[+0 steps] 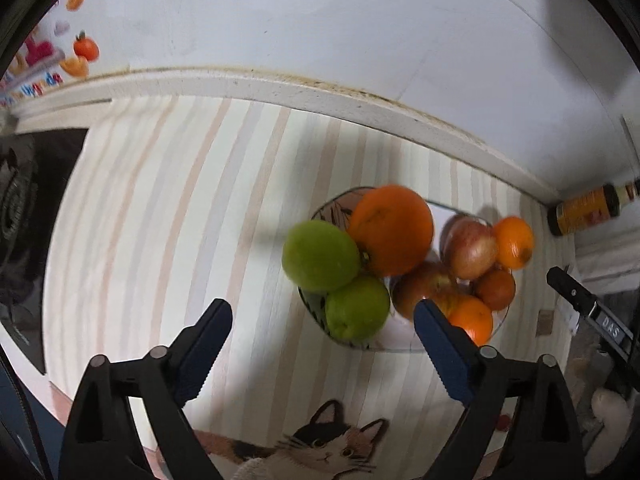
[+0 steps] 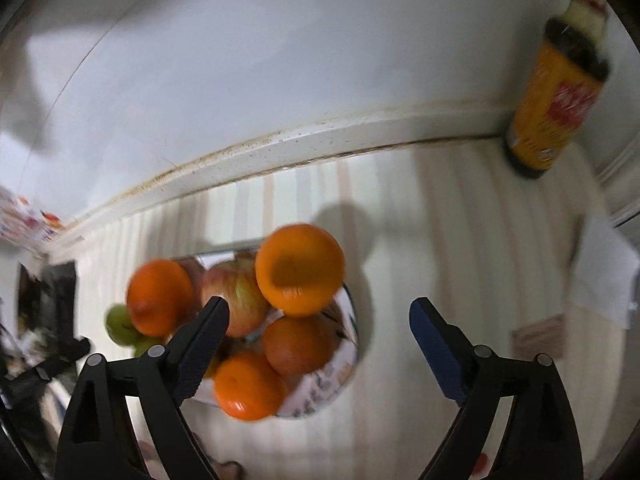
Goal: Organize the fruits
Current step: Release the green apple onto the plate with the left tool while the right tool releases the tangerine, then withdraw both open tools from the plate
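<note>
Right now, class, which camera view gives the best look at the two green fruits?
The left wrist view: both green fruits lie sharp and nearly whole beside the big orange. The right wrist view shows only blurred green slivers behind an orange.

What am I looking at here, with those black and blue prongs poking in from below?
No robot here: a person holds a hand-held gripper in each hand, with a camera looking along its two fingers. One picture comes from the left hand-held gripper, the other from the right hand-held gripper. Both are open and hold nothing. On the striped counter stands a glass plate piled with oranges, apples and green fruits. An orange-labelled bottle stands by the wall.
</note>
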`<state>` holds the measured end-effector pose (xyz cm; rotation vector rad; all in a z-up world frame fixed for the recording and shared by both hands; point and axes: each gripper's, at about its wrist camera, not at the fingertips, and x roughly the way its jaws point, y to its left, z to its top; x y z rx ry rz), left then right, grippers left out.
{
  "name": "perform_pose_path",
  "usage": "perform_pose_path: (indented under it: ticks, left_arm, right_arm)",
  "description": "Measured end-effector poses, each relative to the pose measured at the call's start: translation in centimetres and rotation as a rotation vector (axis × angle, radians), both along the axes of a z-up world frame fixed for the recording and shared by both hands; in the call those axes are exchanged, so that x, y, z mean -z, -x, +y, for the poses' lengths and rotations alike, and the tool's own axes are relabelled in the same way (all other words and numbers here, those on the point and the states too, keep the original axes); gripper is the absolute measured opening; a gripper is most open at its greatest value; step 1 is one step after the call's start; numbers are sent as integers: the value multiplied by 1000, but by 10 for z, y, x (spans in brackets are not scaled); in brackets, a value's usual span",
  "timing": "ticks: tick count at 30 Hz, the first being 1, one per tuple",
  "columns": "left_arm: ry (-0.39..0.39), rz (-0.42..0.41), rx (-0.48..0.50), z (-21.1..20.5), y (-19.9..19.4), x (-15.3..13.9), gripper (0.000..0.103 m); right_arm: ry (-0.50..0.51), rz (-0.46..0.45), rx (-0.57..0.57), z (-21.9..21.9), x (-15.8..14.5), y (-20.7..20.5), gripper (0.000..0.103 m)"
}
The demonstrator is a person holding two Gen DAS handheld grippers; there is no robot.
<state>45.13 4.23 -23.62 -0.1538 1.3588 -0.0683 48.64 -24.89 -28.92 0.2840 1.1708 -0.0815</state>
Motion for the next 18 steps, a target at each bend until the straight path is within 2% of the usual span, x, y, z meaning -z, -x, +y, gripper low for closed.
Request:
perform_pose_path:
  ticks: [8, 18]
  left_arm:
    - [-74, -41, 83, -23, 49, -13, 93]
    - [-96, -209, 123, -39, 112, -79, 93]
  right_arm:
    - [94, -37, -47, 40, -33, 70, 96]
    - [158, -152, -54, 63, -103, 148, 96]
